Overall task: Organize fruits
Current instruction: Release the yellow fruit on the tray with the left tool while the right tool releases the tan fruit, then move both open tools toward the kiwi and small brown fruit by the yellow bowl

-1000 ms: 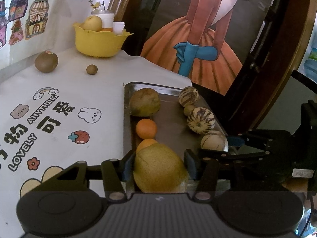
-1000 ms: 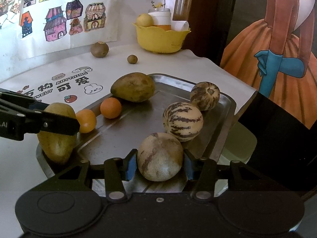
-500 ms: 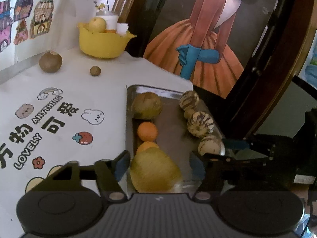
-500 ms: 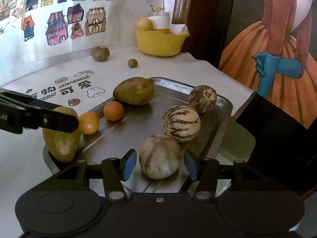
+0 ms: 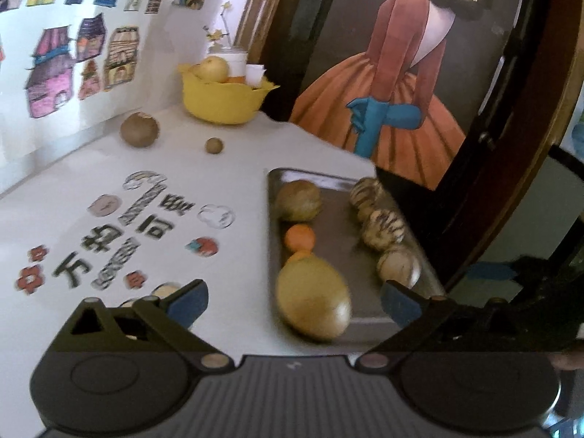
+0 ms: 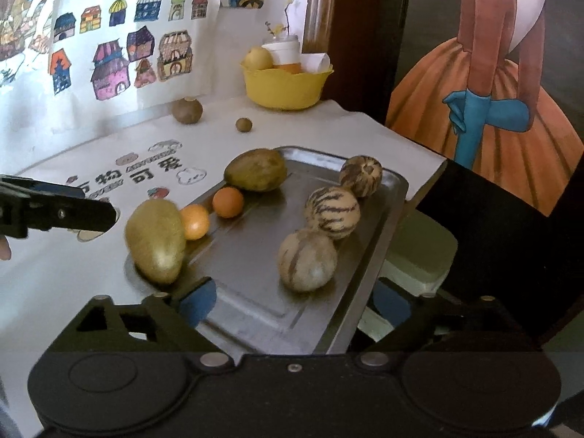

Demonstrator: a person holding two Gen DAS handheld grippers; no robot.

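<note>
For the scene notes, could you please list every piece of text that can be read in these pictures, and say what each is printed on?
"可爱": large black characters on the white tablecloth, clearest in the right wrist view.
"万物": large black characters on the same cloth, seen in the left wrist view.
Slanted Latin lettering beside those characters: too blurred to read.
House drawings on the wall poster: no readable words.
Metal tray, yellow bowl, white cup: no text visible.

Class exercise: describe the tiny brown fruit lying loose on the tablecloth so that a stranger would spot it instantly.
Find the yellow plastic bowl at the table's far end. Just in front of it, on the white printed tablecloth, lies the tiny round brown fruit. Its only loose neighbour, a larger brown fruit, is several times bigger.
</note>
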